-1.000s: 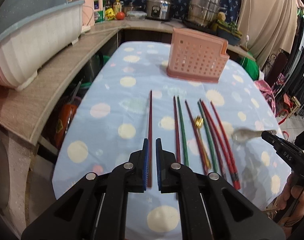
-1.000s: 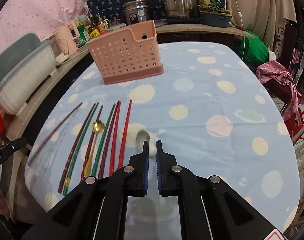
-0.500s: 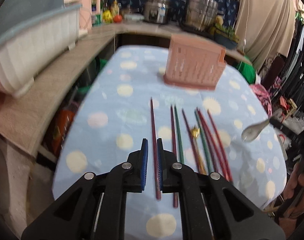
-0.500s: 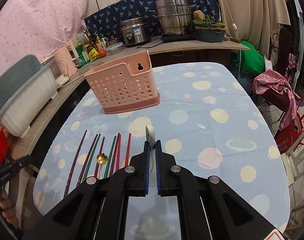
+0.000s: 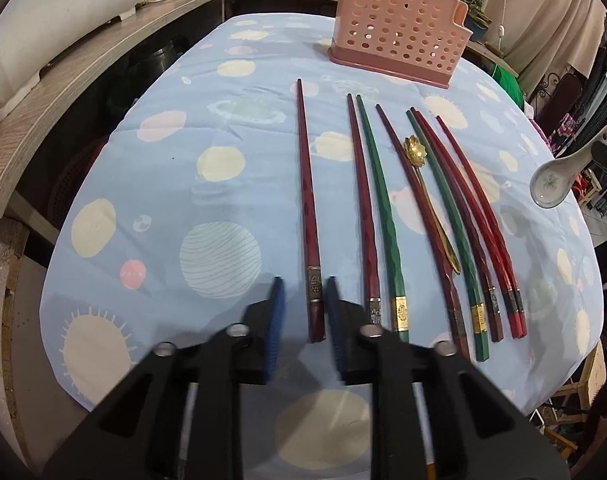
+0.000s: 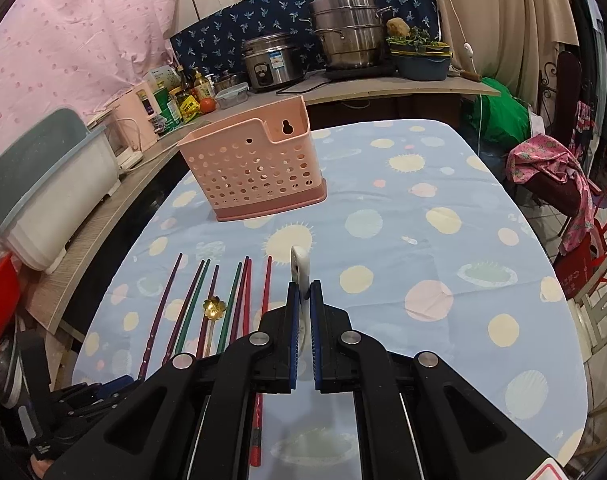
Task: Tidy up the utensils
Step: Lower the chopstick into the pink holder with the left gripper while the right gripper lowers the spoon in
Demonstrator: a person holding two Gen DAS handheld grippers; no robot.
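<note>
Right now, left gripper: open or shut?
Open. The left gripper straddles the leftmost dark red chopstick, with visible gaps between it and both fingers; the chopstick lies on the tablecloth.

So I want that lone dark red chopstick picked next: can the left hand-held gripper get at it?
Probably yes. The left hand-held gripper is open and straddles the lone dark red chopstick near its end, clear of the next chopstick.

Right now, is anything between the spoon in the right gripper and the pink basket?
Nothing visible blocks it. The right gripper holds the white spoon above the tablecloth, and only bare cloth lies between it and the pink basket. The chopsticks lie off to the left of that line.
</note>
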